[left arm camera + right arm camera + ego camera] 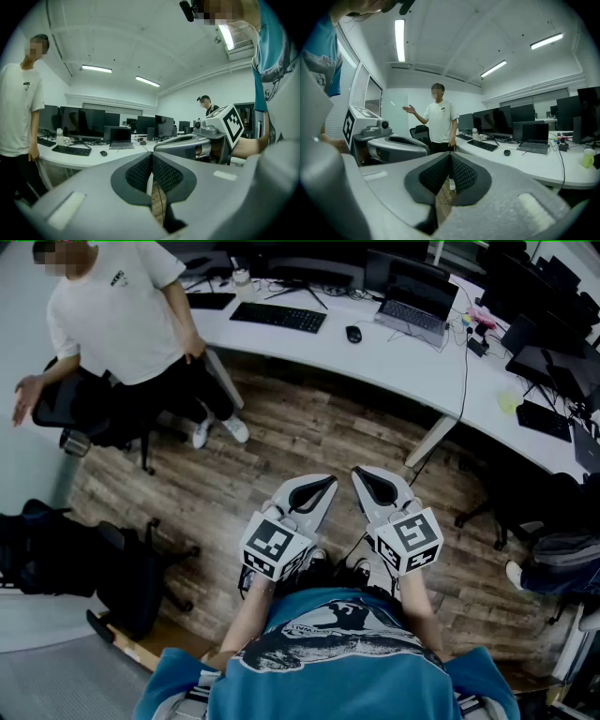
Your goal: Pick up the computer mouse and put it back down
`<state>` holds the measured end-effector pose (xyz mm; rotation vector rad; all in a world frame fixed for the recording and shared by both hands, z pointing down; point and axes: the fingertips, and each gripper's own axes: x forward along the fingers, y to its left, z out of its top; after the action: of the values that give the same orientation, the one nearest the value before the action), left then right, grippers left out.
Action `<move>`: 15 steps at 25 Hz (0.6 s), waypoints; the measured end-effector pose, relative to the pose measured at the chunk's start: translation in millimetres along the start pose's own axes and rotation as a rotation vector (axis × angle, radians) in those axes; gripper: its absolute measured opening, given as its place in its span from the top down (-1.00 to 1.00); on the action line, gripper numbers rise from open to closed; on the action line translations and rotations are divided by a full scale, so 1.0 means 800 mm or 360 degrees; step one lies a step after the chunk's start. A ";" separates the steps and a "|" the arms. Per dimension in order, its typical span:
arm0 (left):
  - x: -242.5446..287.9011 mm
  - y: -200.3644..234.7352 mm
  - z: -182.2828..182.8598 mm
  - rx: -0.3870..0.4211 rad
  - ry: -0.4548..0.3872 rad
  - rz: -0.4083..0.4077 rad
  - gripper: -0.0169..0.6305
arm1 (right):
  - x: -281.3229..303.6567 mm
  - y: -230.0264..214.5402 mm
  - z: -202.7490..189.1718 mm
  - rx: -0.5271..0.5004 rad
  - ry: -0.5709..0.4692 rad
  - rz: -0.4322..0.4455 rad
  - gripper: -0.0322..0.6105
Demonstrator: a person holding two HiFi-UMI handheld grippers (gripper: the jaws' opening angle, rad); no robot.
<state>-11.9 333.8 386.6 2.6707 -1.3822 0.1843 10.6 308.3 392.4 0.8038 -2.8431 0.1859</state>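
The black computer mouse [352, 334] lies on the white curved desk [394, 362], between a keyboard and a laptop. It also shows small and far off in the left gripper view [103, 153] and the right gripper view [507, 152]. Both grippers hang side by side over the wooden floor, close to my body and well short of the desk. My left gripper [324, 483] is shut with nothing between its pads [140, 172]. Just to its right, my right gripper [361, 473] is shut and empty too, its pads [461, 173] pressed together.
A person in a white T-shirt [122, 306] stands at the desk's left end beside a black office chair [80, 404]. On the desk are a keyboard [279, 316], a laptop [417, 298] and monitors [534, 287]. A dark bag [56, 549] lies at the left.
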 end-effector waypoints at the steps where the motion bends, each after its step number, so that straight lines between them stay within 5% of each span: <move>1: 0.000 0.001 0.001 0.0001 -0.0003 -0.0003 0.91 | 0.002 0.000 0.001 0.0001 -0.0002 0.0000 0.89; 15: -0.023 0.042 -0.003 0.0016 -0.0001 -0.0026 0.91 | 0.046 0.020 -0.003 0.0154 -0.0043 0.0003 0.89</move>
<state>-50.1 330.1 387.6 2.6898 -1.3629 0.1890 -28.0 303.5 401.6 0.8284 -2.8792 0.3173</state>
